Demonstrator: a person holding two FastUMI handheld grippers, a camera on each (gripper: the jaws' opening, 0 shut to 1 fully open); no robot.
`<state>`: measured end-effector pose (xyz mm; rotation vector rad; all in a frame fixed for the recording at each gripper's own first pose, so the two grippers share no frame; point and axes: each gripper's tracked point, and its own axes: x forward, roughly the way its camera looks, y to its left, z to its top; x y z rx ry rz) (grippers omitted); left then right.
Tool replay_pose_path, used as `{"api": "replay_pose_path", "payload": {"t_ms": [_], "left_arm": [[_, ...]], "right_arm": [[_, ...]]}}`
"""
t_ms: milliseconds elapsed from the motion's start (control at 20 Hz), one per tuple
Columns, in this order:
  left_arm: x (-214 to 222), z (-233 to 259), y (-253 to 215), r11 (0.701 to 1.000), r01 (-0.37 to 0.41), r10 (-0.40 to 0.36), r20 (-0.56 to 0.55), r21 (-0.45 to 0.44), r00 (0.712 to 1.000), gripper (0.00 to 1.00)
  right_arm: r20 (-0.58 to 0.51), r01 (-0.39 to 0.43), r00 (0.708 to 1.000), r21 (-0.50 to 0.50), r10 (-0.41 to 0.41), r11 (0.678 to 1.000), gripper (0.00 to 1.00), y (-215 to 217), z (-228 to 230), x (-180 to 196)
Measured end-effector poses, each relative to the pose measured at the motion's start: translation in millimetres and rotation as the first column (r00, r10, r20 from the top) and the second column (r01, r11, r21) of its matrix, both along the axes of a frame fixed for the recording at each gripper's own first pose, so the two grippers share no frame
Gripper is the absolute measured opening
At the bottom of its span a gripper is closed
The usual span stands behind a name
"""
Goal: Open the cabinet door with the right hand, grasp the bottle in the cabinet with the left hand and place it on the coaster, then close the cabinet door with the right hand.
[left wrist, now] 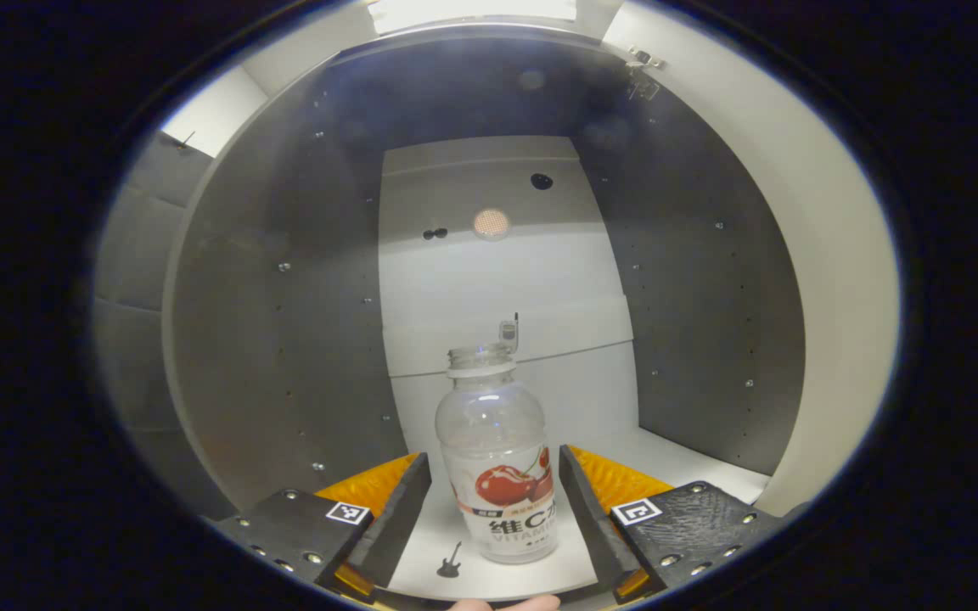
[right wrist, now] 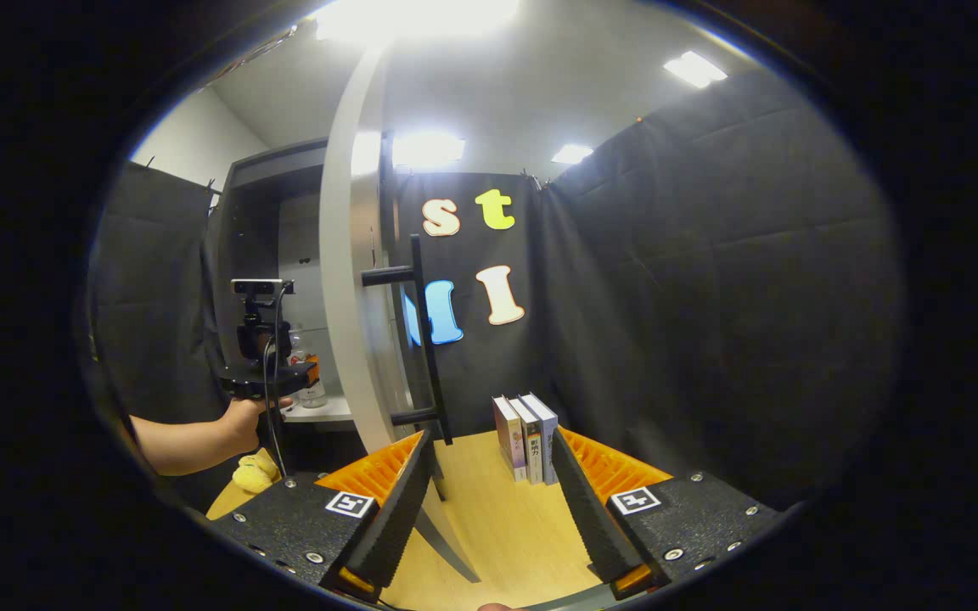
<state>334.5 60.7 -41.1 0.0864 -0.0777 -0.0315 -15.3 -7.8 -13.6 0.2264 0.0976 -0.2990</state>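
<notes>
Left gripper view. The left gripper (left wrist: 496, 509) reaches into the open cabinet (left wrist: 285, 297), its jaws spread wide and gripping nothing. Between them, clear of both fingers, the clear plastic bottle (left wrist: 497, 458) stands upright and uncapped on the white cabinet floor (left wrist: 676, 462). Its label shows red cherries above a Chinese character, a large "C" and the partly visible word "VITAMIN". A small black guitar sticker (left wrist: 450, 561) lies on the floor left of the bottle. Dark side walls with rows of shelf-pin holes flank a pale back panel (left wrist: 497, 280).

Right gripper view. The right gripper (right wrist: 493, 501) hangs open and empty over the wooden counter (right wrist: 497, 526). The white cabinet door (right wrist: 353, 297) stands swung open, edge-on, with its black bar handle (right wrist: 421, 339) just ahead of the left finger. Three books (right wrist: 527, 437) stand upright near the booth wall; their spine text is too small to read. At left, a hand (right wrist: 243, 420) holds the left gripper at the cabinet opening. A yellow object (right wrist: 253, 473) lies below that hand.
</notes>
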Motion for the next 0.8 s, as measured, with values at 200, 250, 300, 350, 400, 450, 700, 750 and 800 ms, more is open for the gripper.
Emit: {"api": "replay_pose_path", "payload": {"t_ms": [200,250,300,350,400,450,700,750,800], "left_arm": [[16.1,-7.2,-2.5,1.000,0.009,-0.009,-0.015,-0.011,1.000,0.87],[20.4,-5.7,-3.6,1.000,0.006,-0.006,-0.011,-0.012,1.000,0.89],[23.2,-5.5,-4.1,1.000,0.002,-0.003,-0.011,-0.006,1.000,0.87],[25.9,-7.4,-0.8,1.000,-0.010,0.010,-0.009,0.003,1.000,0.89],[26.1,-9.7,-1.1,1.000,-0.006,0.006,-0.020,0.010,1.000,0.89],[25.9,-12.9,0.9,1.000,-0.006,0.007,-0.027,0.013,1.000,0.85],[15.0,-7.7,12.7,0.999,-0.036,0.036,-0.031,-0.004,0.999,0.65],[8.3,-2.4,16.7,0.999,-0.047,0.046,-0.022,-0.008,0.999,0.72],[1.4,4.3,19.6,0.998,-0.056,0.056,-0.012,-0.004,0.998,0.71]], "right_arm": [[-0.003,0.038,0.999,0.012,-0.038,0.999,0.86,-5.4,-4.7,6.6],[0.001,0.044,0.999,0.011,-0.044,0.999,0.86,-5.7,-3.2,5.9],[0.004,0.045,0.999,0.011,-0.045,0.999,0.86,-5.0,-4.2,5.6],[0.010,0.046,0.999,0.012,-0.046,0.999,0.86,-5.0,-4.2,6.3],[0.014,0.049,0.999,0.015,-0.049,0.999,0.87,-5.2,-4.6,6.6],[0.019,0.053,0.998,0.019,-0.053,0.998,0.87,-5.3,-3.6,6.4],[0.043,0.030,0.999,0.026,-0.031,0.999,0.87,-5.9,-4.2,6.7],[0.046,0.016,0.999,0.033,-0.018,0.999,0.87,-5.9,-5.9,7.5],[0.041,0.000,0.999,0.044,-0.002,0.999,0.87,-5.9,-7.0,8.3]]}}
